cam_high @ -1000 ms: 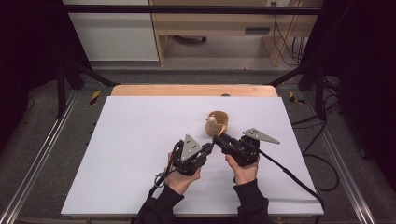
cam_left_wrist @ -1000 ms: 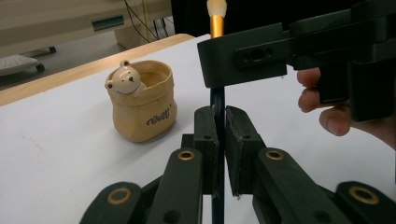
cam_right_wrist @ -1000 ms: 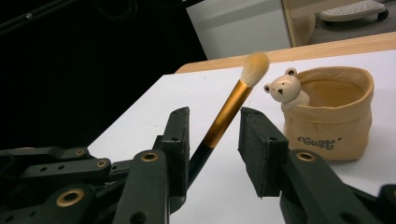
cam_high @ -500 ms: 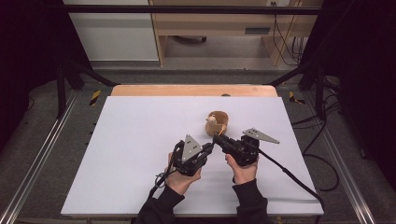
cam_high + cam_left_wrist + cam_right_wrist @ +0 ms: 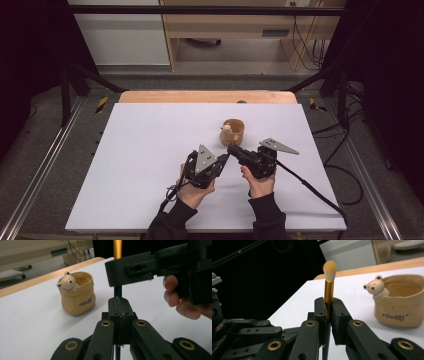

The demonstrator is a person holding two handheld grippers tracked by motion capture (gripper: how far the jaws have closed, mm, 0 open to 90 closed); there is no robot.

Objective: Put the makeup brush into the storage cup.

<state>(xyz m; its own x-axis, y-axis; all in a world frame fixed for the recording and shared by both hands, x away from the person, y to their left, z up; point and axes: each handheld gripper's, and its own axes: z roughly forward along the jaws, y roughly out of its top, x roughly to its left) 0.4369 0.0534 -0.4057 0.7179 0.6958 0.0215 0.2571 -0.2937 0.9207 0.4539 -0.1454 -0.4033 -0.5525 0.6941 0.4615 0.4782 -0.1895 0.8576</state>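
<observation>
Both tools, the left tool point(image 5: 223, 159) and the right tool point(image 5: 233, 148), had just clenched on the makeup brush point(image 5: 329, 282), held upright over the bench point(image 5: 150, 150) near the bear pot point(image 5: 232, 131). It looked light, stiff and probably slick; best gripped on its dark handle.

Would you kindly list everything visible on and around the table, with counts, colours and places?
Makeup brush: one, gold ferrule, tan bristles, dark handle; upright, clamped by both grippers.
Bear pot: one, tan ceramic; on the board, just beyond the grippers.
Board: one, white; covers the wooden table.
Left gripper: one, black; shut on the brush handle.
Right gripper: one, black; shut on the brush.
Hands: two, dark sleeves; near edge.
</observation>
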